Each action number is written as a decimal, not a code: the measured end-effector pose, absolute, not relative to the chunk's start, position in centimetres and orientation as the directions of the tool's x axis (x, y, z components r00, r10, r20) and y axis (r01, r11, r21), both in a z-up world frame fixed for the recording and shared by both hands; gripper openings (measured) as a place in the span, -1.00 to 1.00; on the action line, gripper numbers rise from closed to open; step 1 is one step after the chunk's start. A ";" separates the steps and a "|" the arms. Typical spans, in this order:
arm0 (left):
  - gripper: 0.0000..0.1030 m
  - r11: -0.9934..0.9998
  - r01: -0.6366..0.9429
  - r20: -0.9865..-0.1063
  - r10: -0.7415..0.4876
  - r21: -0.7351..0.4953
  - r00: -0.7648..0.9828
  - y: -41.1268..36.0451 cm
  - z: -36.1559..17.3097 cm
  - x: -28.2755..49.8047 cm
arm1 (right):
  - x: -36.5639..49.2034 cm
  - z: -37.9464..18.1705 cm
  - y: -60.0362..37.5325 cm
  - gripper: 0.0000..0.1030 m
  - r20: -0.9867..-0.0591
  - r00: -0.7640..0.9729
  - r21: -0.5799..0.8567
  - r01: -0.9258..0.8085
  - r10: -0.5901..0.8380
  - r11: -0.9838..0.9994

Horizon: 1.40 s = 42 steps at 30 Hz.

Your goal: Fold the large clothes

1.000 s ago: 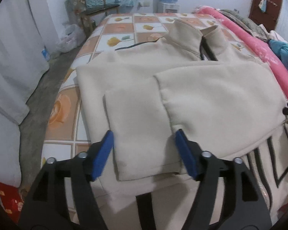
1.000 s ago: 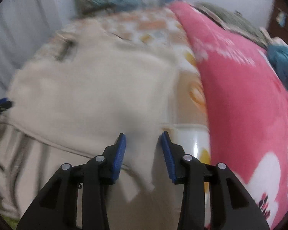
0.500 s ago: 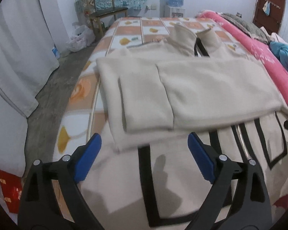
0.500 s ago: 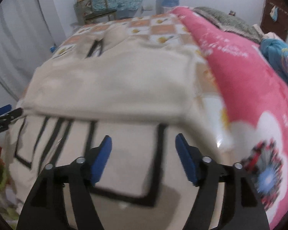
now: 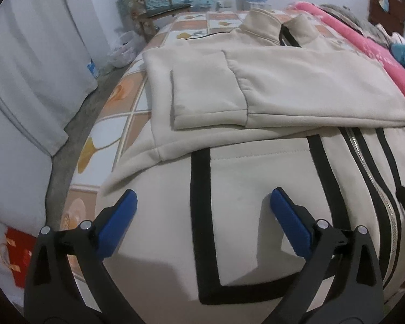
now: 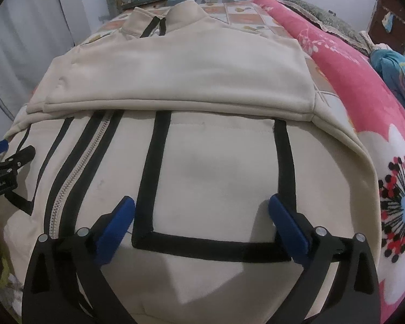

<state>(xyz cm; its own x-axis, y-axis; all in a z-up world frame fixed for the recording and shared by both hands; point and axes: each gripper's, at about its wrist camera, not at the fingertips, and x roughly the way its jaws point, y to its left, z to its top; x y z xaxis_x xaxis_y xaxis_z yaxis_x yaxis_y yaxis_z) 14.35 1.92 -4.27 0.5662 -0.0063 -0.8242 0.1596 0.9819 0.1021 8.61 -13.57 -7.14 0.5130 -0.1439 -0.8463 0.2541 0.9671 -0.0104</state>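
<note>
Lay spread on the bed (image 5: 127, 108): a cream jacket (image 5: 256, 167), front up, both sleeves folded across the chest. Hovered over its lower left part: the left gripper (image 5: 203, 202), blue fingers (image 5: 118, 221) wide apart after just opening, nothing between them but a black-trimmed pocket (image 5: 251, 216) beneath. Ran down the middle: a silver zipper (image 6: 75, 170). Hovered over the lower right pocket: the right gripper (image 6: 201, 210), jaws likewise just opened, empty. Lay just beside, at the right: a pink blanket (image 6: 364, 86).
</note>
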 end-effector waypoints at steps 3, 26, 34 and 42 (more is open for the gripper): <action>0.87 0.986 0.147 -0.825 -0.015 0.083 0.565 2.2 -4.4 14.4 | 8.5 -7.2 -13.8 0.88 -0.840 0.523 0.001 0.267 -0.143 0.964; 0.87 0.982 0.189 -0.707 -0.141 -0.011 0.693 7.8 0.4 3.8 | 7.9 -7.6 -13.6 0.88 -0.800 0.576 0.001 0.280 -0.167 0.960; 0.84 0.991 0.120 -0.764 -0.117 -0.053 0.634 12.5 -1.8 -2.3 | 7.8 -7.6 -13.6 0.88 -0.799 0.579 0.000 0.272 -0.164 0.962; 0.49 0.963 0.095 -0.794 -0.262 -0.252 0.548 13.9 -5.7 -1.9 | 7.6 -7.7 -13.4 0.88 -0.786 0.595 0.000 0.272 -0.169 0.962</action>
